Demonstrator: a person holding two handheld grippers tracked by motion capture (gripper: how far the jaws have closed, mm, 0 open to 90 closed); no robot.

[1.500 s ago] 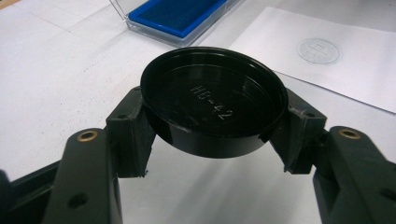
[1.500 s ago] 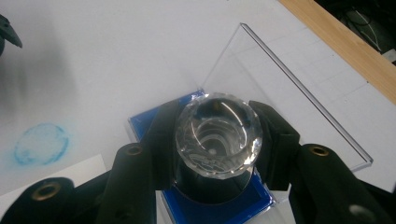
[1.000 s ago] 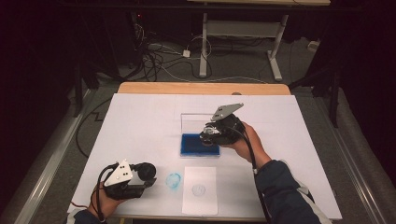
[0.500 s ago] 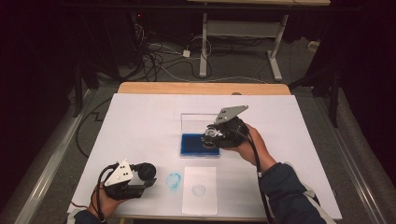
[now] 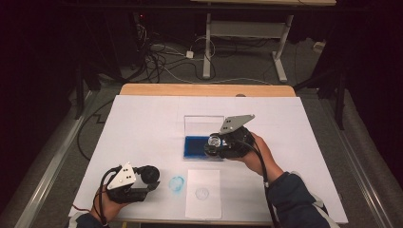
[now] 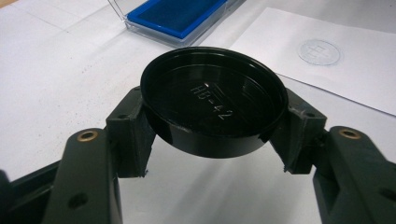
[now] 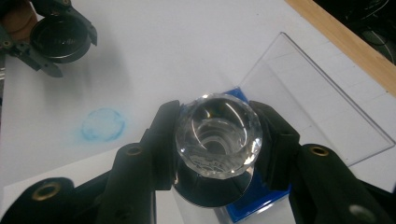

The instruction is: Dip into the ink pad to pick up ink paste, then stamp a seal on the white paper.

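The right gripper point(image 7: 217, 140) is clenched on a stamp point(image 7: 218, 140) with a faceted clear knob, held over the blue ink pad point(image 5: 199, 147); the knob looks hard, smooth and slippery, likely to chip if dropped, so the grip across its widest ring seems right. The left gripper point(image 6: 212, 123), nearer the person than the ink pad, grasps a light, stiff black cap point(image 6: 214, 109) by its rim. The cap is embossed "HB-42".

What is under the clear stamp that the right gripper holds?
Under the clear stamp lies the blue ink pad in its clear case. The stamp's face and the pad below it are hidden.
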